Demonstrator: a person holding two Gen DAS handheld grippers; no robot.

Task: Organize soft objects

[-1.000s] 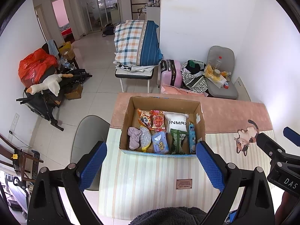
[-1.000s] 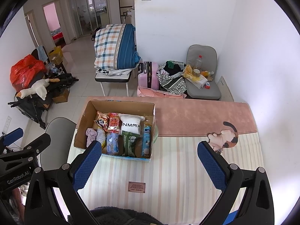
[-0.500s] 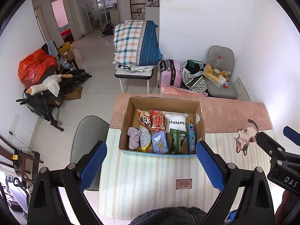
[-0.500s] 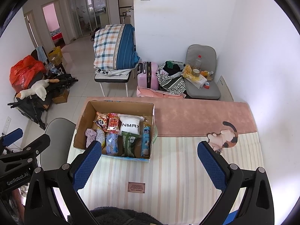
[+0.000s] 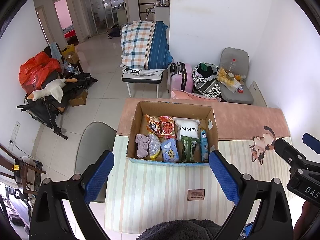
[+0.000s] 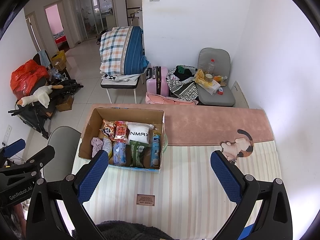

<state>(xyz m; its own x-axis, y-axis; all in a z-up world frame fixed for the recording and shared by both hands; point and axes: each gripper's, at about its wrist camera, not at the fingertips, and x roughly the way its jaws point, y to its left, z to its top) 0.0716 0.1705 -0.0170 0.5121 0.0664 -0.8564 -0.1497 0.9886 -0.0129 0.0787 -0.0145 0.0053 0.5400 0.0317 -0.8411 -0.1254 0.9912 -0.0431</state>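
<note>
Spread wide, gripping nothing: left gripper (image 5: pixel 161 172) and right gripper (image 6: pixel 160 172). At twelve o'clock, open brown cardboard box (image 5: pixel 136 120) holding soft packets.

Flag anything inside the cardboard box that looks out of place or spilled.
Nothing stands out. The cardboard box sits upright on the table mat, packets and the lilac cloth stay inside, nothing spilled. Both grippers hang open, clear of it.
</note>
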